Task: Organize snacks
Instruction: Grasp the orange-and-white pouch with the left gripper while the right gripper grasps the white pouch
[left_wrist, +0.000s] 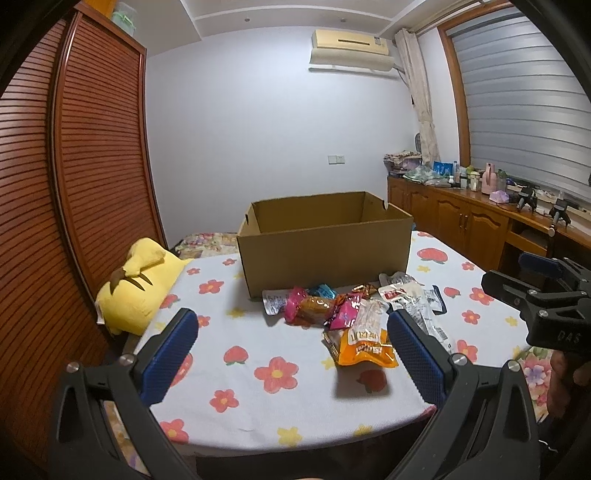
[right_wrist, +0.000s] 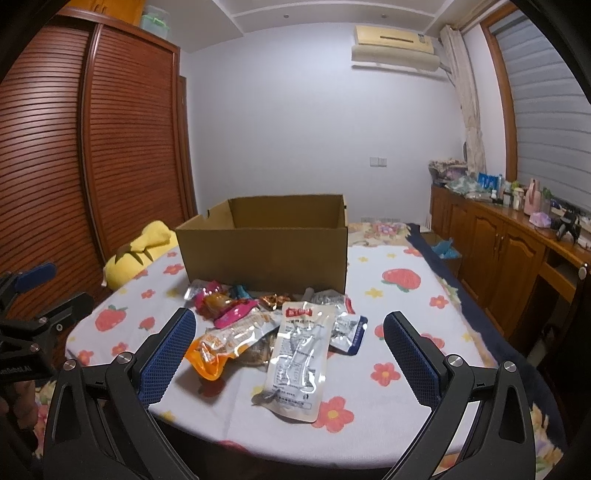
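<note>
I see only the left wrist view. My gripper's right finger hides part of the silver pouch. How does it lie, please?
Observer: The silver pouch lies flat on the cloth. Its red label end points toward the cardboard box, and its left edge overlaps the orange pouch.
Operator: And the right gripper, is it open? I see only its side.
Observer: Yes. The right gripper is wide open and holds nothing.

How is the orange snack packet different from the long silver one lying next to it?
The orange packet is bright orange with a clear window; the silver pouch is shiny grey with a red label at its top. The silver pouch is longer and lies partly over the orange packet. Both lie flat on the flowered cloth before the cardboard box, untouched.
</note>
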